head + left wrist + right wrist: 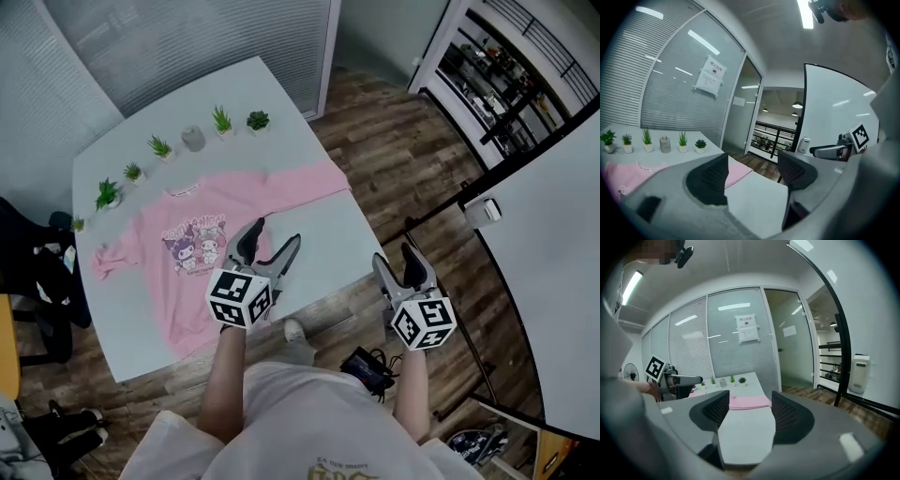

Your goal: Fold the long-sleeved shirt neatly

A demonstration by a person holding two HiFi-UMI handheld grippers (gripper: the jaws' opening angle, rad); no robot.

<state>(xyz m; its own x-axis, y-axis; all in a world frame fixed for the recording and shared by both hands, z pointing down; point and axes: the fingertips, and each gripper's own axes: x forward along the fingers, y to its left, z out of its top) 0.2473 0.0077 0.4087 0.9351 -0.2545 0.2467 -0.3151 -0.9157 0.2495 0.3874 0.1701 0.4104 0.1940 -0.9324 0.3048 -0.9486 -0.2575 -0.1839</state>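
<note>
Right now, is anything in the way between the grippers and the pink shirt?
No, nothing visible. The left gripper and right gripper are open and empty, near the pink shirt on the table. The little plants stand beyond it, at the far edge.

Small potted plants (159, 146) and a grey pot (193, 139) line the white table's (272, 94) far edge. A black chair (42, 272) stands beside its left edge.

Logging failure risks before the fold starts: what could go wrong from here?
The potted plants stand close behind the collar of the shirt; lifted fabric might knock them. One sleeve lies bunched near the table edge, so the fold could come out uneven.
</note>
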